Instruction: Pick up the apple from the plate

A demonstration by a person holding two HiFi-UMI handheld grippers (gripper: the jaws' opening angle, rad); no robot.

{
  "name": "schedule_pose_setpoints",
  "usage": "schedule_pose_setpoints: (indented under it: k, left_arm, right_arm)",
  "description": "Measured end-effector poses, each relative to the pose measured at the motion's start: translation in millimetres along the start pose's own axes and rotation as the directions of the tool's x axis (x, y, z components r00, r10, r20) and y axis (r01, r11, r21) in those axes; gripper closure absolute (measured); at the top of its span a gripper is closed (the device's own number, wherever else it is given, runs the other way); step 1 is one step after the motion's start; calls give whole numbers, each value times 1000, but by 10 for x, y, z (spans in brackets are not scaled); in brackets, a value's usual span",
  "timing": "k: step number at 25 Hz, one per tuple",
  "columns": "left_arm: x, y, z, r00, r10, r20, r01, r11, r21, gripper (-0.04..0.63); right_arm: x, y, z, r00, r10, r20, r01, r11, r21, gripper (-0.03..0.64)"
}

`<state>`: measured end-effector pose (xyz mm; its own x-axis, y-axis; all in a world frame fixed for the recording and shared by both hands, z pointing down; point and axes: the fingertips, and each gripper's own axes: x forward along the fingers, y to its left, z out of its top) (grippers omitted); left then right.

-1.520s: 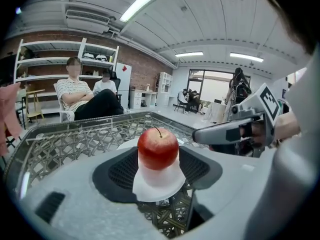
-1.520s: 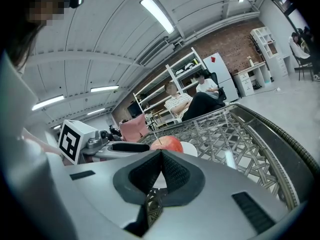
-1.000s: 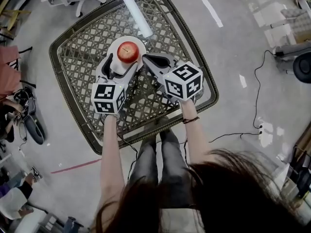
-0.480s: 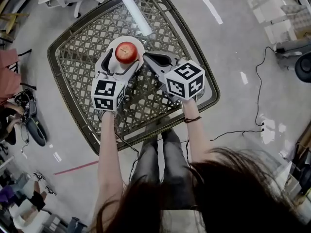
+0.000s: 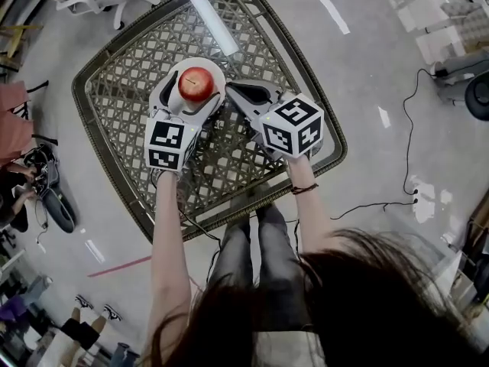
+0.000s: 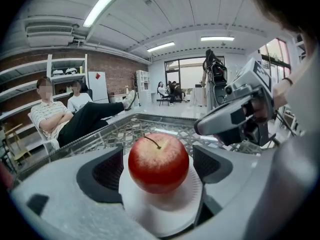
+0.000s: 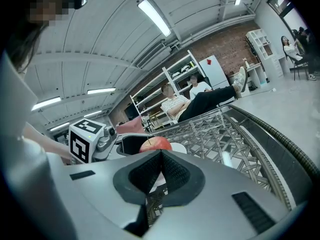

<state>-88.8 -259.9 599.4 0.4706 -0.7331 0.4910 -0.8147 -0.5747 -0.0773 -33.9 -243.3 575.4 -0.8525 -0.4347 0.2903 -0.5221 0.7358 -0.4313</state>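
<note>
the left gripper (image 6: 159, 170), fingers (image 6: 106, 170) just opened wide, flanks the apple (image 6: 158, 162) on its plate (image 6: 165, 211), untouched; right gripper (image 7: 159, 156) fingers together. likely firm, slick: squeeze its widest middle.

Apple (image 5: 197, 83) on plate (image 5: 215, 68), between fingers (image 6: 106, 172) of left gripper (image 6: 160, 168), plate on table (image 5: 122, 102)

Bright, even light from ceiling tubes (image 6: 102, 4); one glares on the glass bench (image 5: 122, 90). Both gripper views bulge, corners black, foreground soft.
</note>
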Motion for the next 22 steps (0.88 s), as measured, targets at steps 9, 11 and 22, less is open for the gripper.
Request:
schedule_pose_setpoints:
  k: [9,11,22]
  left_arm:
    - [116,40,12,1000,-3,7,3,1000,0,169]
    - [151,30,6,1000,-10,6,10,1000,-11,170]
    - [213,24,-44,999,-9,-36,10,1000,12,173]
  right_arm:
    - [-10,-61,-28,1000,-7,4,7,1000,15,607]
    - [-16,-75,-24,1000,-10,8,10,1000,17,607]
    - [-35,-105,-13,1000,-20,17,19,1000,23,607]
